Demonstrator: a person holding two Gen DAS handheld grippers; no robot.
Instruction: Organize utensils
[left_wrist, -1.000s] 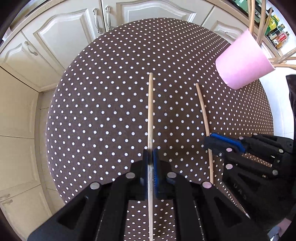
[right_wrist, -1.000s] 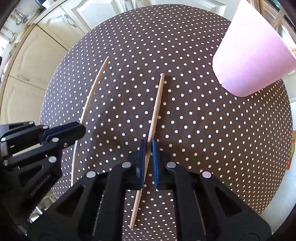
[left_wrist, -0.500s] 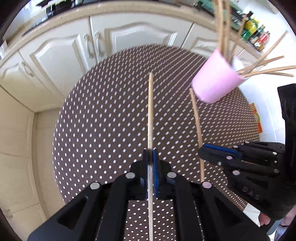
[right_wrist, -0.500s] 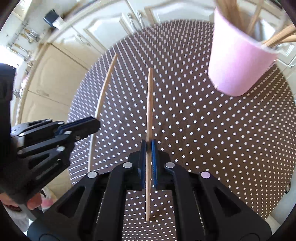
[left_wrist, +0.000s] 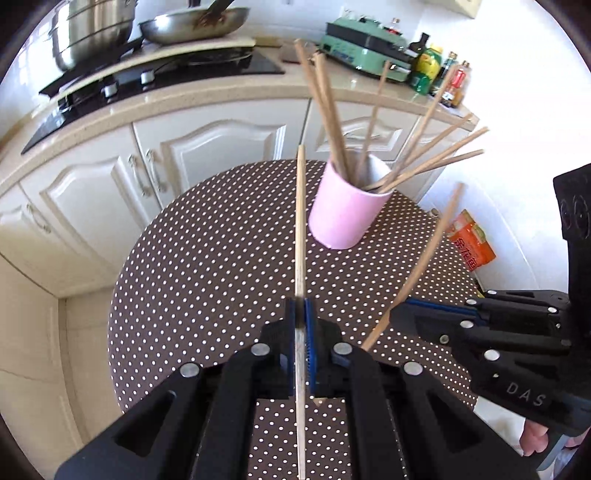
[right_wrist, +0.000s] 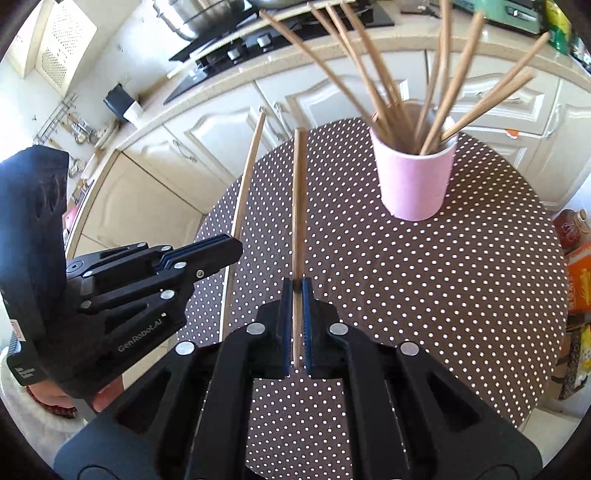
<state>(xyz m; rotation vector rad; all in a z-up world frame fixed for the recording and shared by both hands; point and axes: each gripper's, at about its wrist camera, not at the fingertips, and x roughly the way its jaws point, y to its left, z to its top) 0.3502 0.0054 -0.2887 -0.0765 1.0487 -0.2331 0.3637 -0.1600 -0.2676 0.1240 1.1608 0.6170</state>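
Both tongs have risen off the round, polka-dotted desk (left_wrist: 207, 280) since a second ago: the left tongs (left_wrist: 301, 317) and right tongs (right_wrist: 296, 295) each clamp one slim wooden chopstick (left_wrist: 300, 229) (right_wrist: 297, 206), held in the air beside the smooth pink cup (right_wrist: 415, 184) bristling with chopsticks.

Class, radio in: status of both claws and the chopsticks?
Left claw shut on a chopstick. Right claw likewise. Pink cup ahead, path clear.
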